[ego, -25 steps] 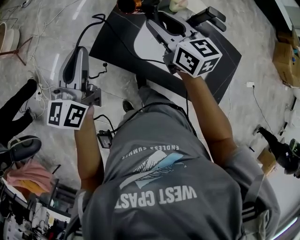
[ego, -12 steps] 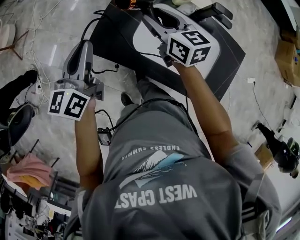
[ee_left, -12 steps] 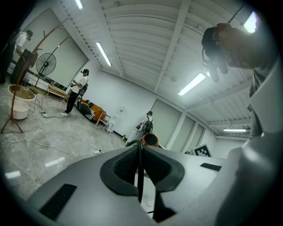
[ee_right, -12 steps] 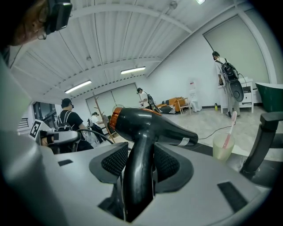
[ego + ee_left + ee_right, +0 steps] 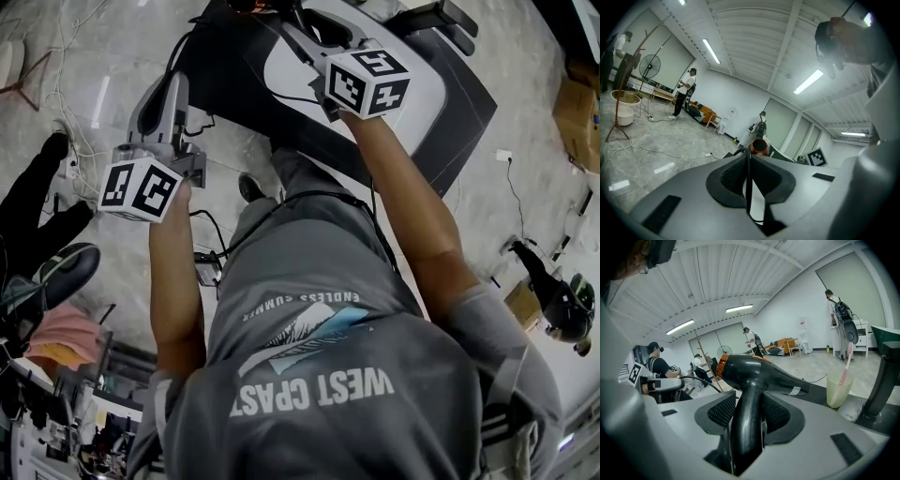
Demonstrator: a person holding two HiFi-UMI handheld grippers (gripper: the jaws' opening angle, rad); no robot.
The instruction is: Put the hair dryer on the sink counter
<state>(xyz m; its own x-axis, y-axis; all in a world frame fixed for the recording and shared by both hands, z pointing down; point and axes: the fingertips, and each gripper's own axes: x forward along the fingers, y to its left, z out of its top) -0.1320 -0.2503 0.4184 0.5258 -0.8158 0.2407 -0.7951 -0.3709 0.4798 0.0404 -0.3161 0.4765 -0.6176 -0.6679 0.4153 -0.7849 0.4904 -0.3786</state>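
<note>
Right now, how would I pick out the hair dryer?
Find the dark sink counter ahead of the person. Over it the right gripper clamps the handle of the hair dryer: black with an orange ring at one end, unlike the pale cup nearby.

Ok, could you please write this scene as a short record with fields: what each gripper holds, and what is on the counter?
right gripper: jaws closed on the handle of the hair dryer
left gripper: jaws closed on the black cord
sink counter: dark, with a white basin
cup: pale, holds a toothbrush, stands on the counter
</note>
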